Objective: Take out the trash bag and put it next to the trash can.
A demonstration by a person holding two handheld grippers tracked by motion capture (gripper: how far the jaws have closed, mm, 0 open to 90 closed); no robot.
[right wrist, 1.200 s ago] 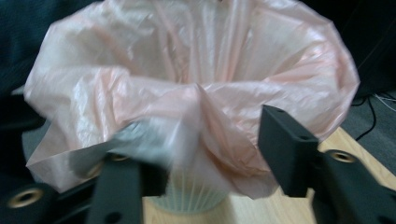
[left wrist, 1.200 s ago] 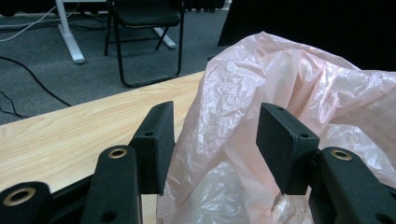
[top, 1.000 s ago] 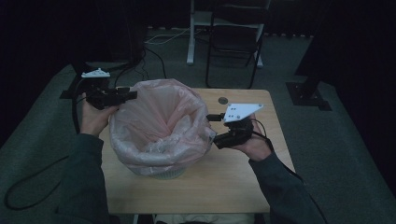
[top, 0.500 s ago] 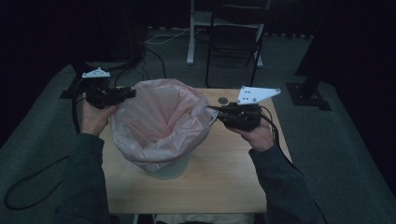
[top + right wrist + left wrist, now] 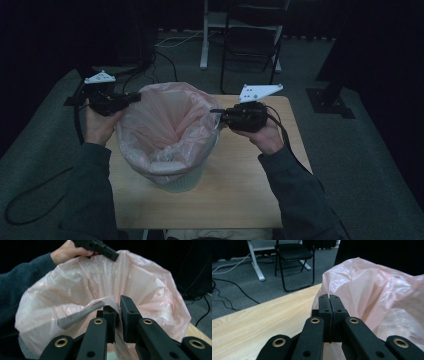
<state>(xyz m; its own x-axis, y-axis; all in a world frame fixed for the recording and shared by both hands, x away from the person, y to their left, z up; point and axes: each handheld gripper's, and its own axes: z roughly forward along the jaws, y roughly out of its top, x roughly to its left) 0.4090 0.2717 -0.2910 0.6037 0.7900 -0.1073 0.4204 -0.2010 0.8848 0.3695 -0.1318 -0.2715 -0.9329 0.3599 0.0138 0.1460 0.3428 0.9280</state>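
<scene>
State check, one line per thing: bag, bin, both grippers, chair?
pink bag: mouth held open, lining the bin, edges lifted above the rim
white bin: upright on the table
left gripper: shut on the bag's edge
right gripper: shut on the opposite edge
folding chair: unfolded, seat vacant

Both hand-held grippers (image 5: pixel 131 96) (image 5: pixel 216 112) seemingly clamped, raised.

Black folding chair (image 5: pixel 252 42) beyond table; cables (image 5: pixel 172 42) on carpet.
</scene>
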